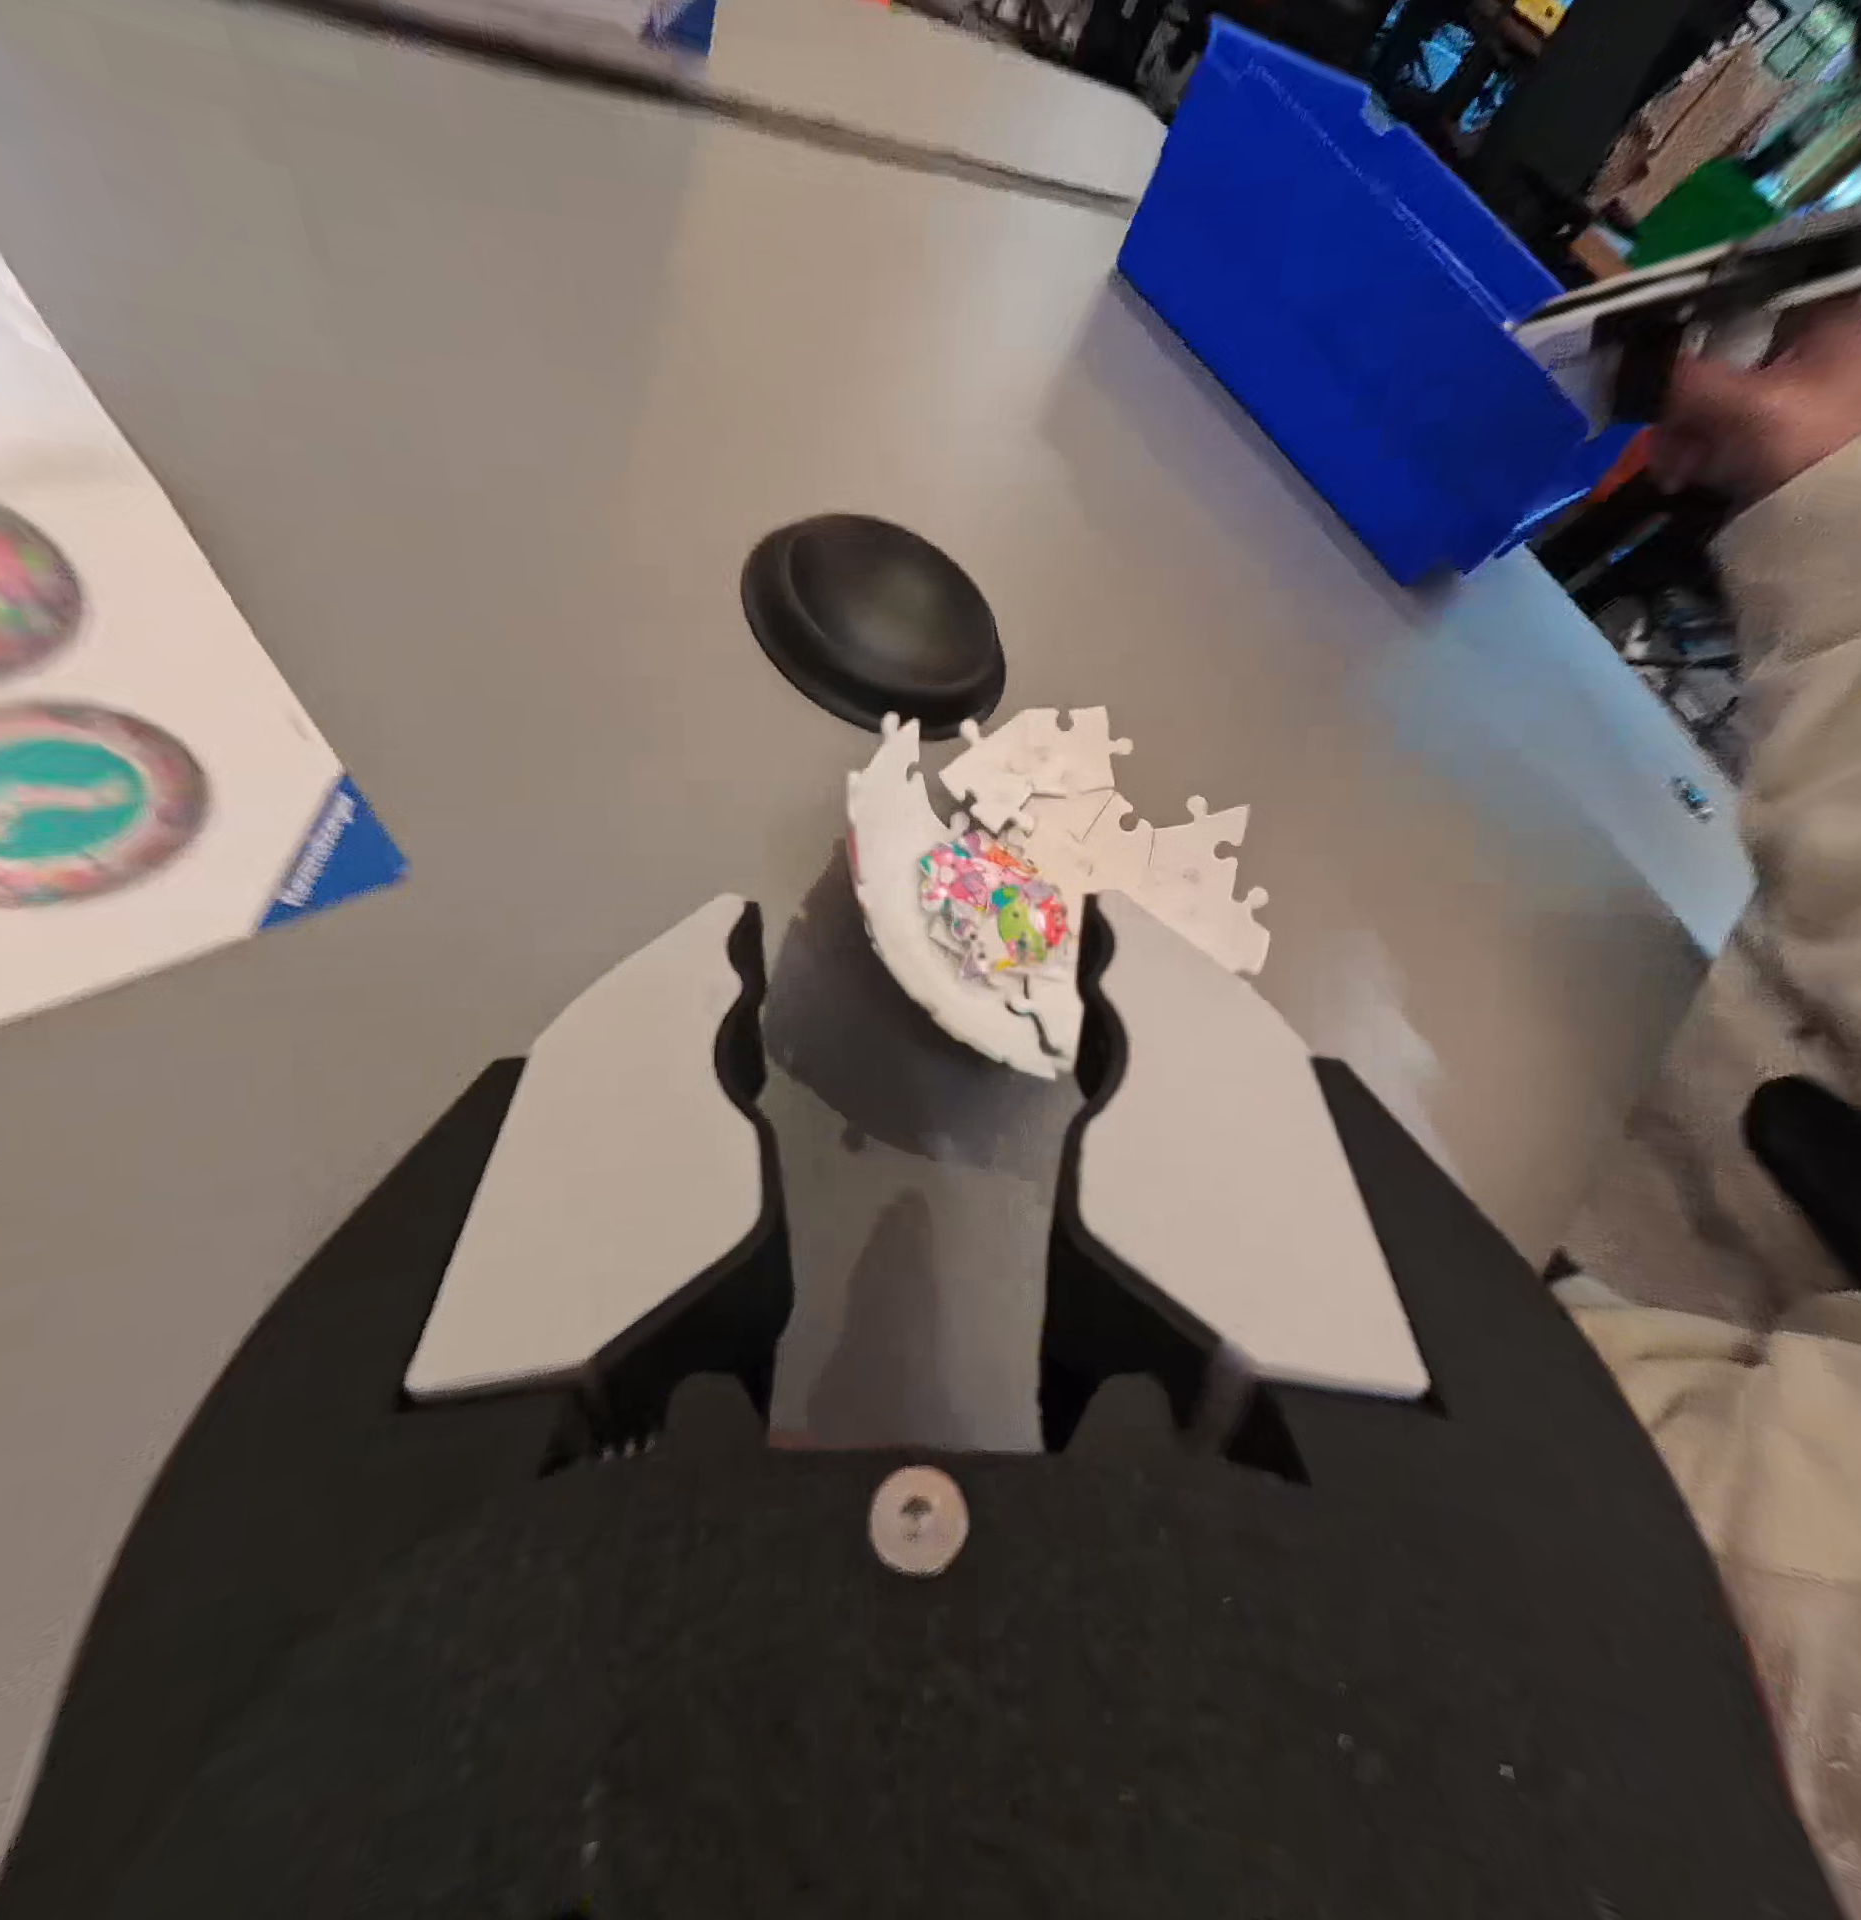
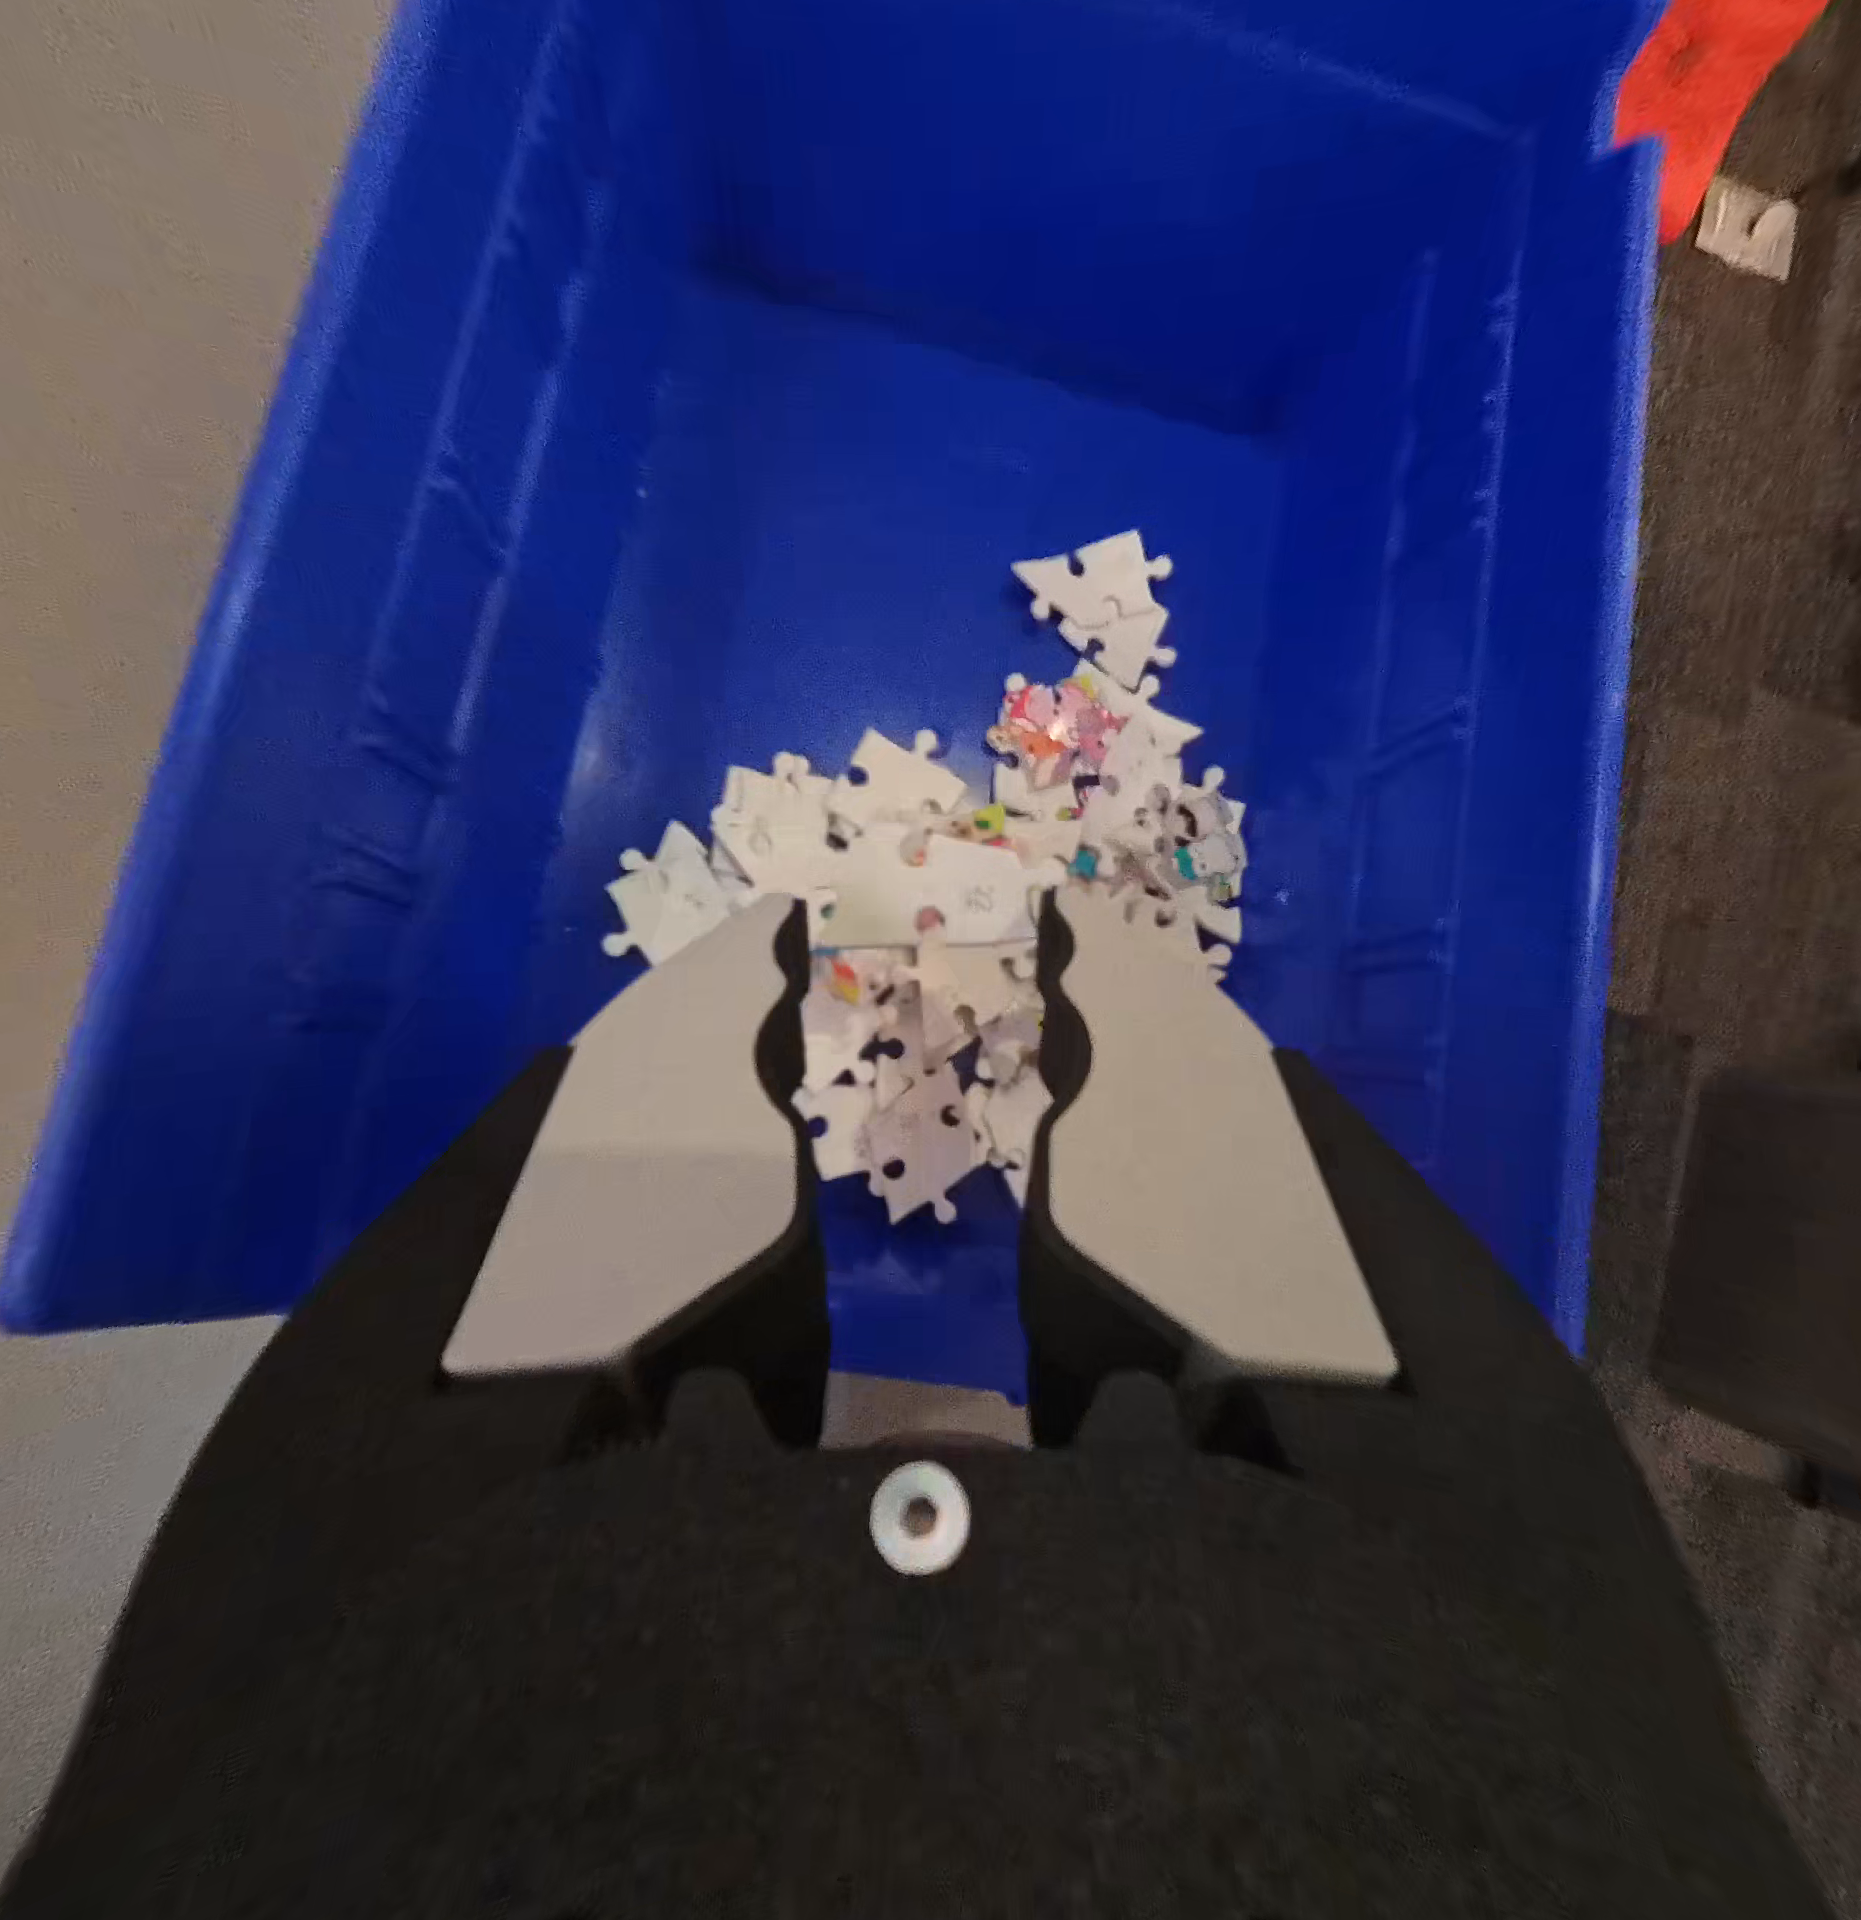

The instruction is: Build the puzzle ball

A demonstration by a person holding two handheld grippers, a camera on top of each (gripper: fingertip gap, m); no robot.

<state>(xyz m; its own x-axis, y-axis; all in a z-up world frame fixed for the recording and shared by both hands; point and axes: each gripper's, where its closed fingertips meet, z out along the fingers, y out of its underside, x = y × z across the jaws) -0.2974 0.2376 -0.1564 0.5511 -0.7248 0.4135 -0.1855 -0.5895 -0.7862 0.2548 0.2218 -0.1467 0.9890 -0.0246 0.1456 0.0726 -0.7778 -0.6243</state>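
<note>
Item: partly built puzzle ball (image 1: 967, 935), a curved shell of joined pieces, white inner face towards us with one coloured piece lying in it, resting on the grey surface (image 1: 438, 416) just in front of our left gripper (image 1: 921, 925). Its jaws stand apart, holding nothing; the shell's near edge sits by the right-hand fingertip, and we cannot tell whether they touch. Item: black round stand (image 1: 872, 623), just beyond the shell. Item: printed box (image 1: 147, 790), far left. Item: blue bin (image 2: 1009, 416), right side of the surface, holding the heap of loose pieces (image 2: 947, 894), most of them white side up. Our right gripper (image 2: 921, 914) hangs over that heap, jaws moderately open and empty. Step in hand, as we judge it: picking one piece. We do well to single out a piece at the heap's edge, close on its flat faces rather than its tabs, and lift it clear alone.
</note>
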